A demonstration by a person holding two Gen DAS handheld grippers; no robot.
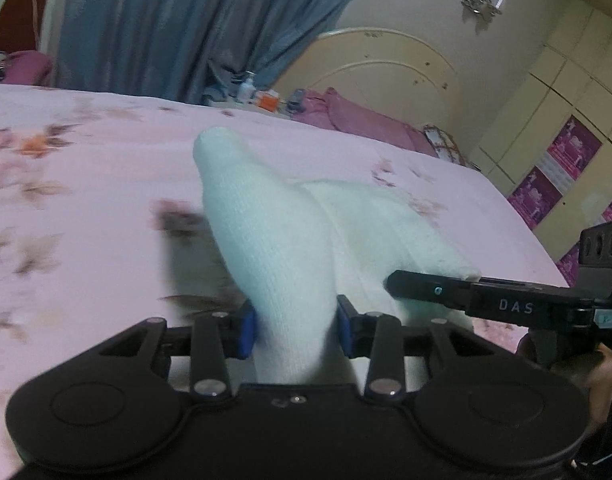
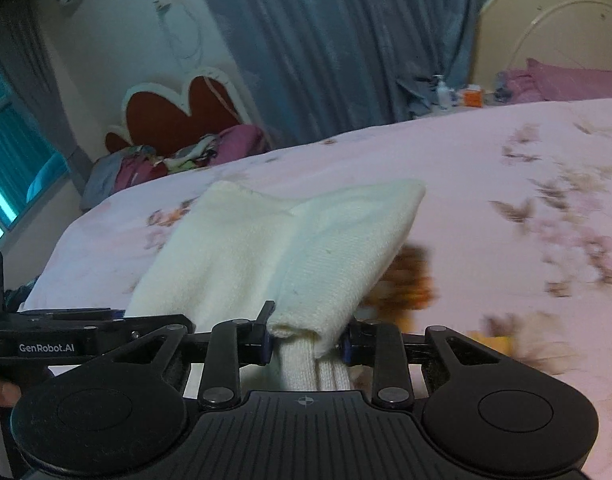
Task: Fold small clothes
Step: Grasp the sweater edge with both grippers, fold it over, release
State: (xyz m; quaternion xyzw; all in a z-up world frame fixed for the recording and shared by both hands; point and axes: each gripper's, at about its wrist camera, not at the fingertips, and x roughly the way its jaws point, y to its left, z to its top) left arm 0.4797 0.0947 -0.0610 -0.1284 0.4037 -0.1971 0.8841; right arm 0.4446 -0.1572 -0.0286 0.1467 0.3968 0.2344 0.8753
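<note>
A pair of white knit socks [image 1: 274, 232] is held up over the pink floral bed sheet [image 1: 86, 184]. My left gripper [image 1: 296, 330] is shut on one end of the socks, the fabric pinched between its blue pads. My right gripper [image 2: 308, 338] is shut on the other end of the socks [image 2: 306, 240], at the ribbed cuff. The right gripper also shows in the left wrist view [image 1: 394, 286], touching the socks from the right. The left gripper's body shows at the left edge of the right wrist view [image 2: 66, 340]. The two sock halves rise and fan apart between the grippers.
The bed ends at a cream headboard [image 1: 386, 68] with pink pillows [image 1: 362, 120]. Blue curtains [image 2: 346, 40] hang behind. A pile of clothes [image 2: 178, 156] lies beyond the bed's far edge. Small bottles and boxes [image 2: 458, 96] stand on a bedside surface. Cream cupboards [image 1: 566, 120] stand at the right.
</note>
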